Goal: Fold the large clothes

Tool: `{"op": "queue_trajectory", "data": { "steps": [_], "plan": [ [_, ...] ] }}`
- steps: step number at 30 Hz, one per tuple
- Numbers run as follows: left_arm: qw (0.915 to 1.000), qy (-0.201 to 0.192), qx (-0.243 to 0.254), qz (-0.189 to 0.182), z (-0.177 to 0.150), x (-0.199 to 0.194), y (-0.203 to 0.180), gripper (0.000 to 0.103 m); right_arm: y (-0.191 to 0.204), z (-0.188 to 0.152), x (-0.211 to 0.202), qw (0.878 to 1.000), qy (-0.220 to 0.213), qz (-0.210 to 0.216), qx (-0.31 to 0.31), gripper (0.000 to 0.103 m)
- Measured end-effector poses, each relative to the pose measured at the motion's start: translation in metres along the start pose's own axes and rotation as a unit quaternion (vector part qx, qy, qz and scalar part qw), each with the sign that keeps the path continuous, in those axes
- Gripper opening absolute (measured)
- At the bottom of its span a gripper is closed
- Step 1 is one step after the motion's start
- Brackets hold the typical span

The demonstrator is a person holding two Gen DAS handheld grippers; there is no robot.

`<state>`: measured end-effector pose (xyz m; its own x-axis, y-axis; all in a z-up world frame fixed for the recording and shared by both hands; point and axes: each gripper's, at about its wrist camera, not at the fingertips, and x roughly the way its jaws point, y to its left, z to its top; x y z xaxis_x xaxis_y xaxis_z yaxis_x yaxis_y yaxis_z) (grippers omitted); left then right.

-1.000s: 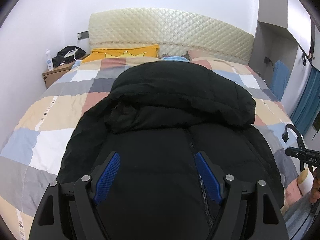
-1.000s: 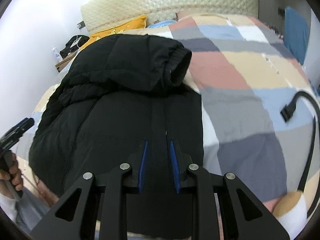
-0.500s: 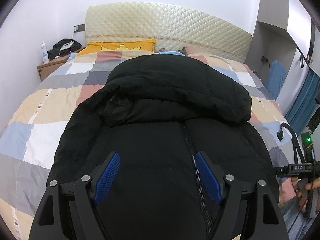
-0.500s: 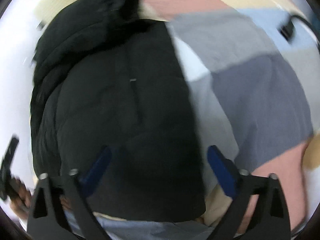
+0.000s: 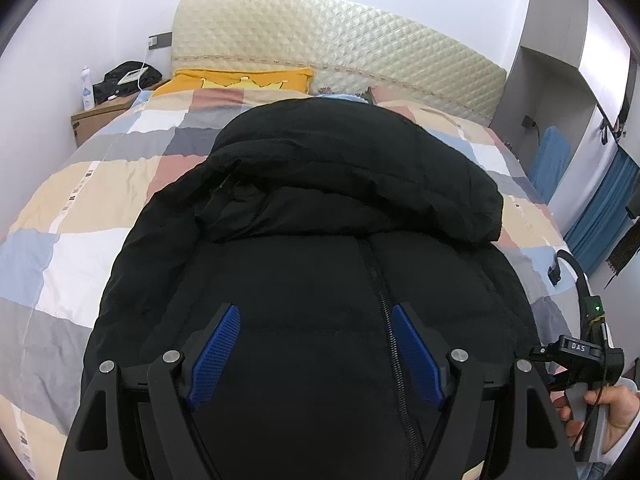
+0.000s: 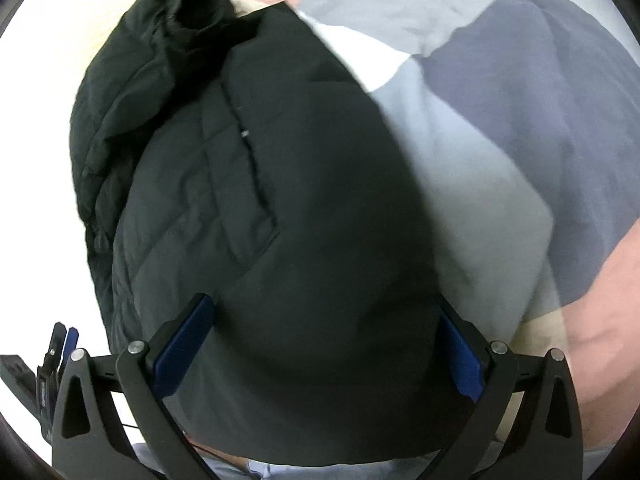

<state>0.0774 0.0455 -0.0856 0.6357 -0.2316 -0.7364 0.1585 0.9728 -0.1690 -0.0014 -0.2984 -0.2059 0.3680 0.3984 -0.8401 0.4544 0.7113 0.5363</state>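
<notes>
The black padded hooded jacket (image 5: 320,248) lies folded on the patchwork quilt of pastel squares (image 5: 80,216), its near hem at the bed's front edge. Bare quilt stretches left and right of it, and beyond the hood to the cream quilted headboard (image 5: 320,52). The left gripper (image 5: 316,354) tilts downward over the jacket's zip, jaws wide, gripping nothing. The right gripper (image 6: 320,344) angles steeply down at the hem, jaws fully spread astride the fabric, pads apparently not pressing.

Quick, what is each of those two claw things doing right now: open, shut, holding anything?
Left gripper: open above the black puffer jacket, holding nothing.
Right gripper: open wide, jacket hem between its fingers, not pinched.
</notes>
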Motion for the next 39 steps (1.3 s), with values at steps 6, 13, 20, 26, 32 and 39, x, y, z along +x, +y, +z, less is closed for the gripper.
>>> {"op": "queue_trajectory", "data": {
  "steps": [6, 13, 20, 26, 32, 39],
  "plan": [
    [0.9998, 0.006, 0.013, 0.013, 0.0, -0.008, 0.006, 0.078, 0.005, 0.001, -0.001, 0.999, 0.003, 0.043, -0.012, 0.093],
    [0.9996, 0.022, -0.007, 0.019, 0.01, -0.031, 0.044, 0.078, 0.019, -0.001, -0.023, 0.995, -0.017, 0.071, -0.07, 0.04],
    [0.9913, 0.099, -0.071, -0.05, 0.018, -0.024, 0.097, 0.078, 0.031, -0.005, -0.058, 0.982, -0.104, 0.125, -0.097, 0.017],
    [0.978, 0.185, -0.076, -0.059, 0.014, 0.0, 0.142, 0.078, 0.024, 0.001, -0.051, 0.986, -0.093, 0.121, -0.073, 0.02],
    [0.9609, 0.223, -0.149, -0.068, -0.008, 0.019, 0.193, 0.078, 0.015, 0.005, -0.024, 0.996, -0.052, 0.067, -0.037, 0.059],
    [0.9467, 0.25, -0.186, -0.083, -0.033, 0.042, 0.222, 0.089, -0.008, 0.01, -0.003, 0.999, -0.015, 0.037, 0.03, 0.095]
  ]
}}
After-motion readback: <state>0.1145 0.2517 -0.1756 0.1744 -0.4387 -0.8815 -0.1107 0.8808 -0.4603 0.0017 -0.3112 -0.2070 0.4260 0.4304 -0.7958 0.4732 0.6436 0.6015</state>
